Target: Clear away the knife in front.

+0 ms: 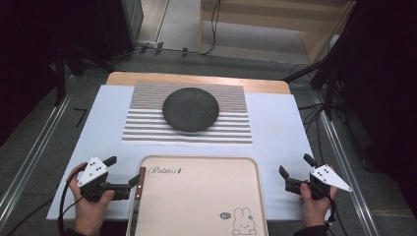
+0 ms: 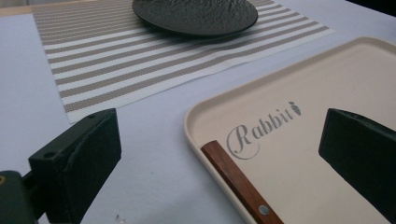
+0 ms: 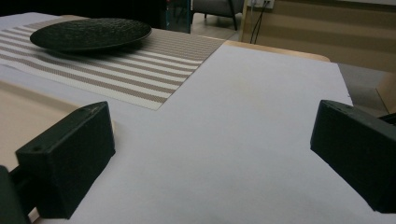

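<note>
Lying half cut off, wooden handle (image 2: 240,182) between open left tool (image 2: 219,154).

I see my left gripper (image 1: 123,173) near the table's front left corner, held in my left hand (image 1: 91,199), jaws spread wide with nothing pressed between them, pointing right. Grey plate on top faces up. My right gripper (image 1: 296,170) sits near the front right corner in my right hand (image 1: 314,196), jaws also wide apart, nothing between them, aimed up and left toward the table's middle. Both forearms come in from the front edge.
</note>
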